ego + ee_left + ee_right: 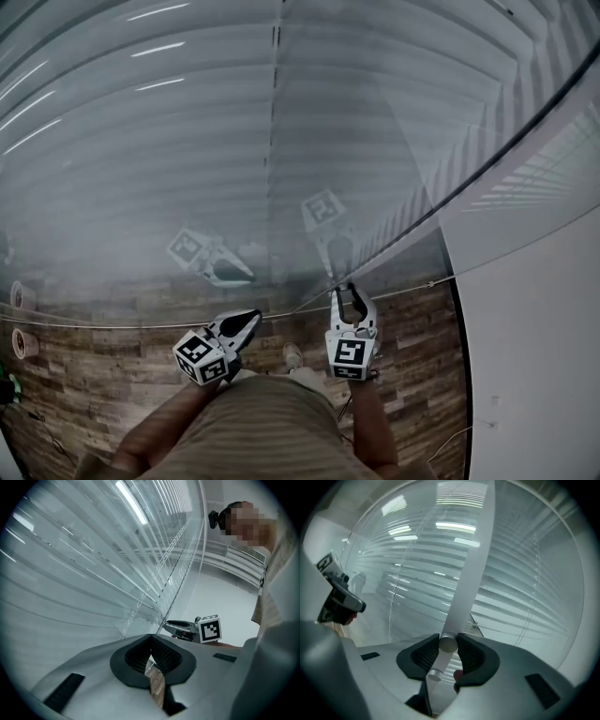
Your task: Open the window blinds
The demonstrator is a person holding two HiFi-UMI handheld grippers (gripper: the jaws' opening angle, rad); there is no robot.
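The right gripper (pixel 448 645) has its jaws part-closed on the lower end of the white tilt wand (pixel 469 569). The pads bear on both sides of the rod, and its blunt tip shows just below the grip. The left gripper (pixel 152 662) has its jaws together with nothing between them and sits idle near the right one. Beyond the wand, the window blinds (pixel 525 588) fill the view. Their slats appear to lie overlapped and largely closed, so the opening looks not yet achieved. Recommended practice for the step in hand: turn the wand about its own long axis by rolling the wrist, and keep the rod on the line in which it hangs — no sideways drag and no downward pull, either of which would load its upper fitting. Hold pad pressure firm enough that the smooth rod turns with the jaws rather than slipping inside them. If the wrist runs out of travel, release, reset and re-grip at the same height. Watch the slats rather than the rod, and stop once they stand edge-on — forcing past that risks closing them the other way. Keep the idle gripper clear of the slats.
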